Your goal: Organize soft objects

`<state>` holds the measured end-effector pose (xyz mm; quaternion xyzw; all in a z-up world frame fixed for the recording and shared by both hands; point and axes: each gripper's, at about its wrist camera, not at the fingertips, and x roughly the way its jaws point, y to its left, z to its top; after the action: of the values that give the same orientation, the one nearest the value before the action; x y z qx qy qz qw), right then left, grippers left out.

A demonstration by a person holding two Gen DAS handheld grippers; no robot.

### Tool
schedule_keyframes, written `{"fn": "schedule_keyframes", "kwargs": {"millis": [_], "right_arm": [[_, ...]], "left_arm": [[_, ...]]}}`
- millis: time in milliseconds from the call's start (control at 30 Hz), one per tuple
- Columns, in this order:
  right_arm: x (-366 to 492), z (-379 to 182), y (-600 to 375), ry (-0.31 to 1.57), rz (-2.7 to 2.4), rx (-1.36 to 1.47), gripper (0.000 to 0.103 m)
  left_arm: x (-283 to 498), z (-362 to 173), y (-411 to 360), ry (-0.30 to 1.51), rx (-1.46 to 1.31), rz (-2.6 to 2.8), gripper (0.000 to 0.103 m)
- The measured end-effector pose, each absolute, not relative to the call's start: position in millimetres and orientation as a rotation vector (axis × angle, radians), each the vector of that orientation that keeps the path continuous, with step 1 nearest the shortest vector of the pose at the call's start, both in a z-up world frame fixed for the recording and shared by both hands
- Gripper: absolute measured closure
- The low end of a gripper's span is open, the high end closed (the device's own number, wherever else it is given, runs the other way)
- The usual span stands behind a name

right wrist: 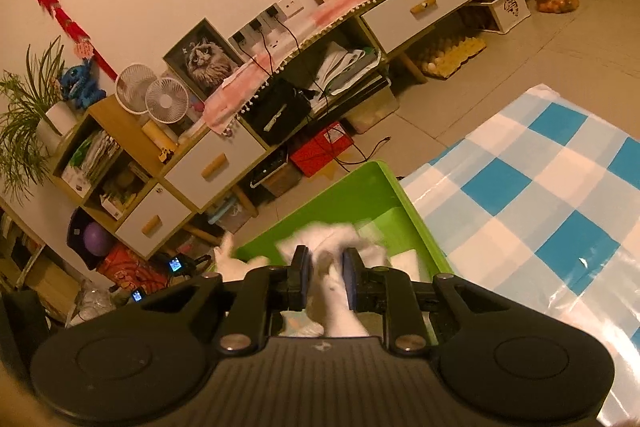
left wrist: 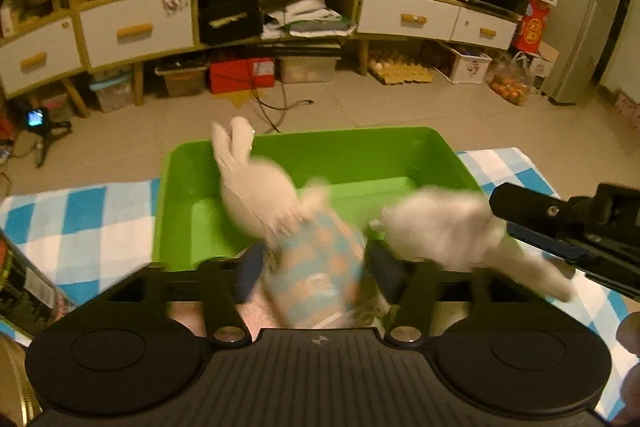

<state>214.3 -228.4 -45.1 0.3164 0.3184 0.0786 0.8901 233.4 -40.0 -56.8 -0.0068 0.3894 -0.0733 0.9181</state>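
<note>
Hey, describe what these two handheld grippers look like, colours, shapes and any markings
The left gripper and right gripper match: matte black plastic, a ribbed central plate with a small round emblem, a large round disc on either side, and two angled link arms pinned by silver bolts. The finger pads are dark blue. No cables or sleeves show.

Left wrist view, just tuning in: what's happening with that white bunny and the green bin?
The left gripper is shut on the body of a white plush rabbit in a blue-and-orange checked outfit, holding it at the near rim of the green plastic bin. The right gripper is shut on one of the rabbit's white limbs. The toy is motion-blurred. The bin sits on a blue-and-white checked tablecloth.
</note>
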Motion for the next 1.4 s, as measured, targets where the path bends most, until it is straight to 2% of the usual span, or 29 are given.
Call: {"fn": "schedule_keyframes", "kwargs": {"millis": [67, 167, 533, 867, 1067, 1400], "right_arm": [[213.3, -43.7, -232.0, 0.664, 0.168, 0.674, 0.08], [209.4, -41.3, -235.1, 0.661, 0.159, 0.673, 0.07], [184.6, -31.1, -232.8, 0.711, 0.176, 0.634, 0.067], [158.6, -19.5, -231.4, 0.752, 0.193, 0.559, 0.052], [144.2, -15.9, -236.5, 0.774, 0.202, 0.505, 0.051], [118.9, -20.4, -252.5, 0.804, 0.187, 0.425, 0.049]], "left_arm": [[229.6, -53.4, -40.2, 0.782, -0.013, -0.144, 0.03], [225.7, -48.6, -38.8, 0.779, -0.028, -0.139, 0.026], [196.4, -36.4, -30.3, 0.763, -0.038, -0.121, 0.022], [151.0, -23.6, -11.5, 0.71, -0.051, -0.113, 0.01], [119.2, -16.8, 7.9, 0.67, -0.093, -0.098, 0.006], [72.1, -23.1, 26.0, 0.657, -0.1, -0.092, 0.005]]}}
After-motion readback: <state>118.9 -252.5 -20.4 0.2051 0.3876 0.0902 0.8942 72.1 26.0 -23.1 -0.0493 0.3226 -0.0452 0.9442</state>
